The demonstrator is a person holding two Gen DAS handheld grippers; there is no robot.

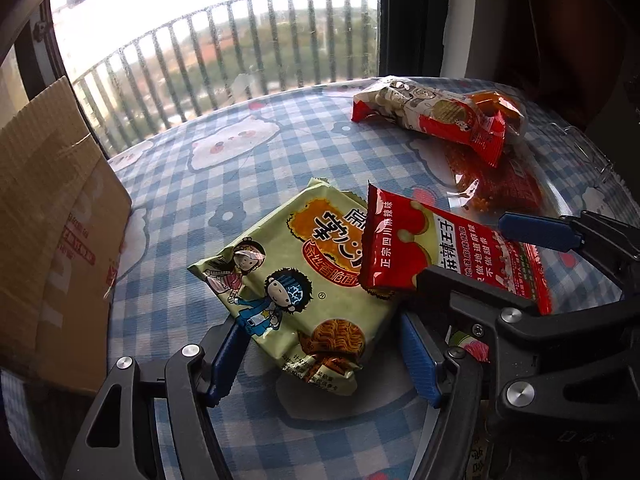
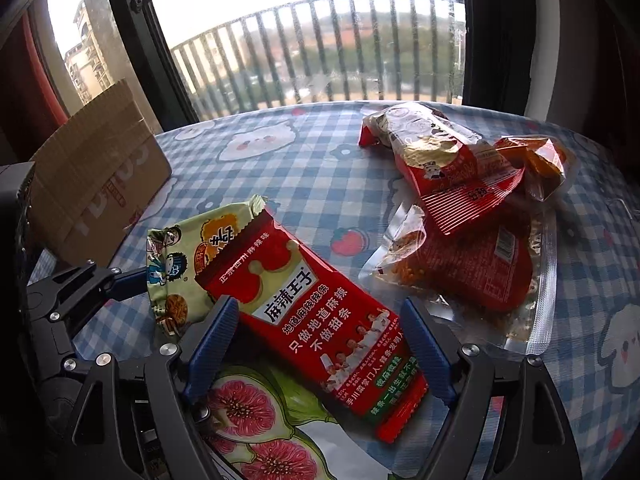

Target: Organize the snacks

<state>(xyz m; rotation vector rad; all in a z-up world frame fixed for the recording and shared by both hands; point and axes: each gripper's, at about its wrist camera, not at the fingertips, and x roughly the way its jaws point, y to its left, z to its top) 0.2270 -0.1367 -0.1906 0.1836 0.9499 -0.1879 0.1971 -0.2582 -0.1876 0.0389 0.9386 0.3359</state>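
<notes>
Snack count on the blue-and-white checked tabletop [image 2: 304,160]: five packets visible, plus one printed pack underneath.

1x pale green noodle-snack packet with cartoon kids [image 1: 296,276], lying flat near the front left.
1x long red spicy-strip packet with white label band [image 2: 320,320], lying with its far end overlapping the green packet's right edge.
Back right pile, three items: 1x red-and-white foil packet [image 2: 440,160] on top, 1x small orange wrapped snack [image 2: 536,156] touching it on the right, 1x flat clear vacuum pouch with red contents [image 2: 472,276] beneath them.
1x pack printed with cut figs [image 2: 256,420] at the bottom edge of the right wrist view, partly under the red strip packet; can't tell what kind of pack it is.
1x brown cardboard box [image 1: 60,216] at the left, flap up, standing on the tabletop.

Left gripper [image 1: 320,360]: fingers spread, straddling the near end of the green packet, blue pads not pressing it.
Right gripper [image 2: 320,352]: fingers spread wide either side of the red strip packet. Left pad looks to be at the packet's edge, right pad clear of it; no pinch. Packet rests on the tabletop and on the fig pack.

The two grippers sit side by side, close together, both angled down at the tabletop.
</notes>
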